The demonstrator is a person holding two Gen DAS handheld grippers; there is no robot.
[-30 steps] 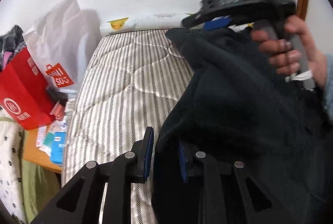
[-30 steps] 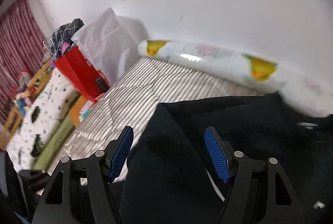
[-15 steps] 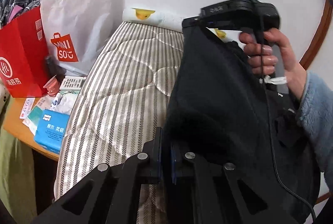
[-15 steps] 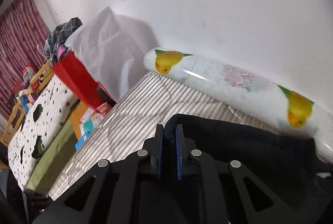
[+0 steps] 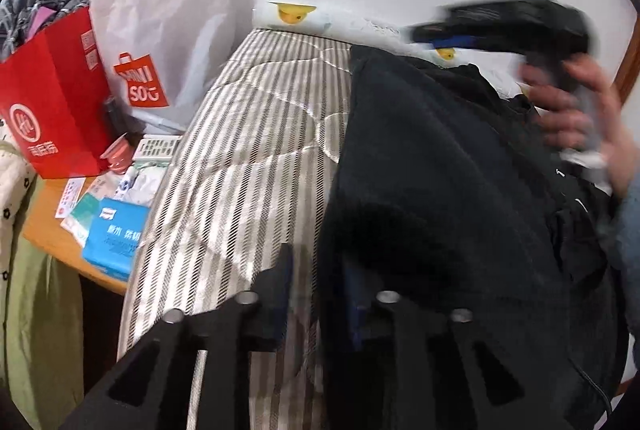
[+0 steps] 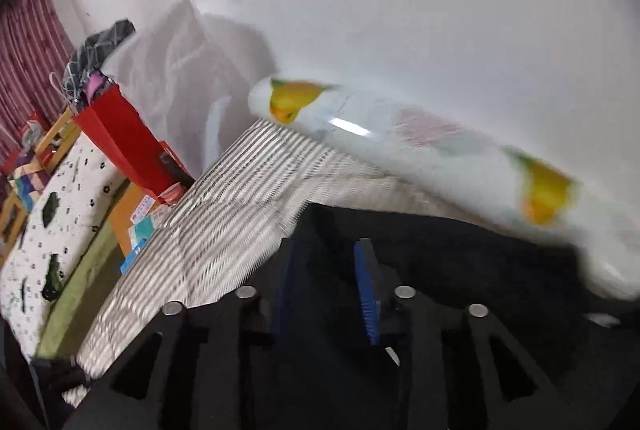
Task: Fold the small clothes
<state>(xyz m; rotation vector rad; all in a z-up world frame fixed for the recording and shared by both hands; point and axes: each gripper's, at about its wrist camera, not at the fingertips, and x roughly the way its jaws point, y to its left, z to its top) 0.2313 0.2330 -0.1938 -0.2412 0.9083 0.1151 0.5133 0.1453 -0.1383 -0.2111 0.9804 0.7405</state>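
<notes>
A black garment lies spread on the right part of a striped mattress. My left gripper is at the garment's near left edge. Its jaws are opening, with the cloth's edge between the parted pads and mattress showing in the gap. In the left wrist view a hand holds my right gripper, blurred, just above the garment's far corner. In the right wrist view my right gripper is opening too, its blue pads apart over the dark garment.
A printed roll with yellow fruit lies along the wall at the mattress head. To the left, a wooden side table holds a red bag, a white shopping bag, a remote and a blue tissue pack.
Half a second ago both grippers were shut on the garment's left edge; now both pairs of jaws have parted. The right gripper has lifted off the far corner and moved right.
</notes>
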